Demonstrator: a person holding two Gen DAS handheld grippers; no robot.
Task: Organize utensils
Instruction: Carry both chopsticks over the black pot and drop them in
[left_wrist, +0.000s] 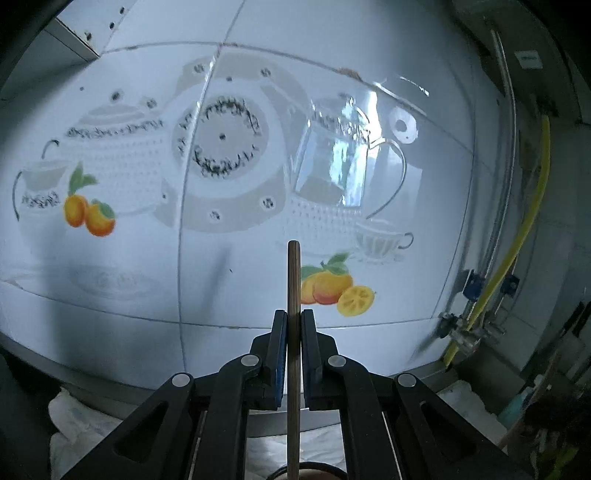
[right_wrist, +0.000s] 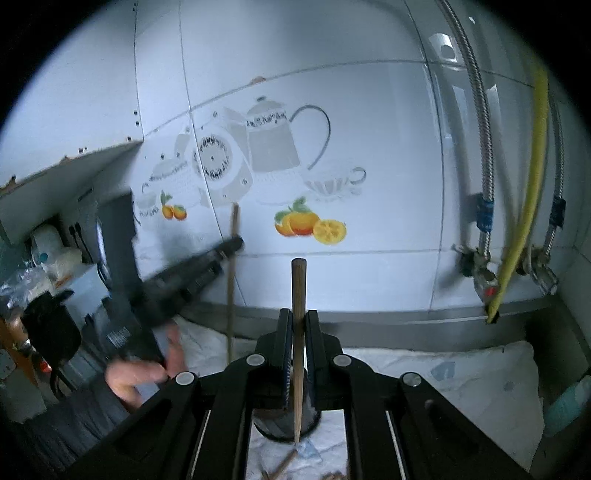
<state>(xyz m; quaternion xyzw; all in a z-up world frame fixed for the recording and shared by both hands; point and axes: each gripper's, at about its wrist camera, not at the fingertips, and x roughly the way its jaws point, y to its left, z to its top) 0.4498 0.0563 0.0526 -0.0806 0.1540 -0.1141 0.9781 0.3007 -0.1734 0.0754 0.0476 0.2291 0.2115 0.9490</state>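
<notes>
Chopsticks stand upright in both grippers before a white tiled wall (left_wrist: 147, 44) printed with teapots and oranges, above a counter spread with white cloth (right_wrist: 461, 369). Jaws of the left gripper (left_wrist: 294, 321) pinch a wooden chopstick (left_wrist: 293, 280) partway along its length, its blunt end up; the left hand (right_wrist: 144, 373) shows blurred in the right view. Jaws of the right gripper (right_wrist: 298, 325) clamp a second chopstick (right_wrist: 298, 288), its tapered tip pointing down over a dark round holder (right_wrist: 273, 424), with loose sticks (right_wrist: 284, 465) just beside it.

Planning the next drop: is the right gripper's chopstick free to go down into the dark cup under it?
Probably yes: the right gripper holds its chopstick upright, tip just over the cup, nothing between.
</notes>
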